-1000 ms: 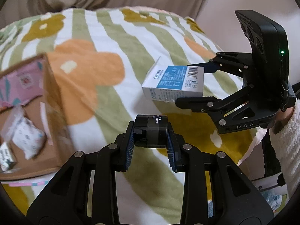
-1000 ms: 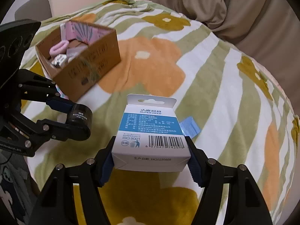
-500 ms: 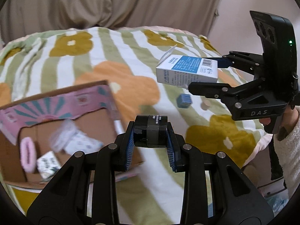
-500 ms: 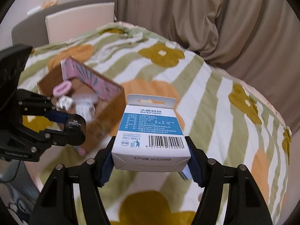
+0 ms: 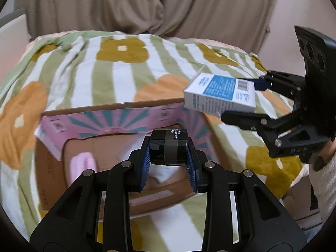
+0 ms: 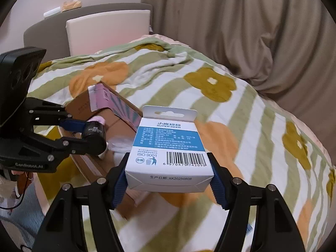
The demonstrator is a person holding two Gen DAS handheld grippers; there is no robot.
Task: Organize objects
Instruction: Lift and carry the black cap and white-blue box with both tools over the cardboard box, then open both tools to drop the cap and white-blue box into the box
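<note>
Black cylinder [image 5: 169,147]: left jaws clamped | white-blue box [image 6: 169,149]: right jaws clamped

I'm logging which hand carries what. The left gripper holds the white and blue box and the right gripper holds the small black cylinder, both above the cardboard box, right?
No, swapped. The left wrist view shows the left gripper clamped on the small black cylinder; the right gripper holds the white and blue box. Both are over the cardboard box.

We see bed [image 6: 262,113] under striped floral blanket [image 5: 126,73]. Open cardboard box [image 5: 52,168] sits directly on blanket, pink inner flap raised. Orange flower prints lie left of box and behind it; mustard flower right of box.
</note>
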